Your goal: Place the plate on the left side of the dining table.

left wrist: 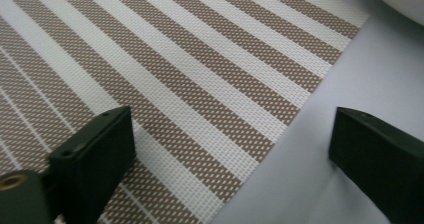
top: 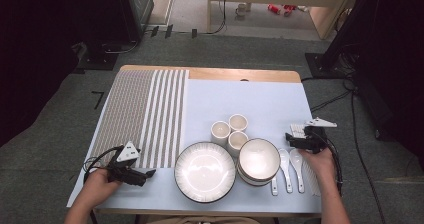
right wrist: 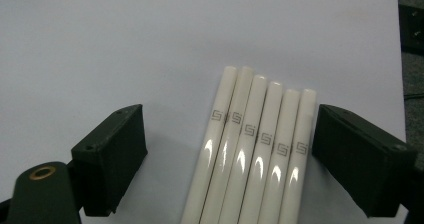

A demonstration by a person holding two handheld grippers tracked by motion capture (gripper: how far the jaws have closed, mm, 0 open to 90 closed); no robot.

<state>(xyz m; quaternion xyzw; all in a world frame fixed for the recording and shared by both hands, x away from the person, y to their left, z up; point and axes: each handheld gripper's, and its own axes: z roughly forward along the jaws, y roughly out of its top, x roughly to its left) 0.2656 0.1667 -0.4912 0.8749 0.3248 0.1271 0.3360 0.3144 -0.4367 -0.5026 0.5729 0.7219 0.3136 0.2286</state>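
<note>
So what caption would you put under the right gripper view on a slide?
Right gripper, jaws open, poised over six white chopsticks lying side by side on the pale blue tablecloth.

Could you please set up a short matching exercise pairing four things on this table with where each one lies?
1. striped placemat
2. three cups
3. two soup spoons
4. white chopsticks

a. between the right gripper's open jaws
b. just right of the stacked bowls
c. behind the large plate
d. table's left side

Pairs: 1-d, 2-c, 3-b, 4-a

Brown-and-white striped placemat (left wrist: pixel 200 84), cream chopsticks (right wrist: pixel 255 149) with grey key marks, pale blue tablecloth (top: pixel 260 101)
</note>
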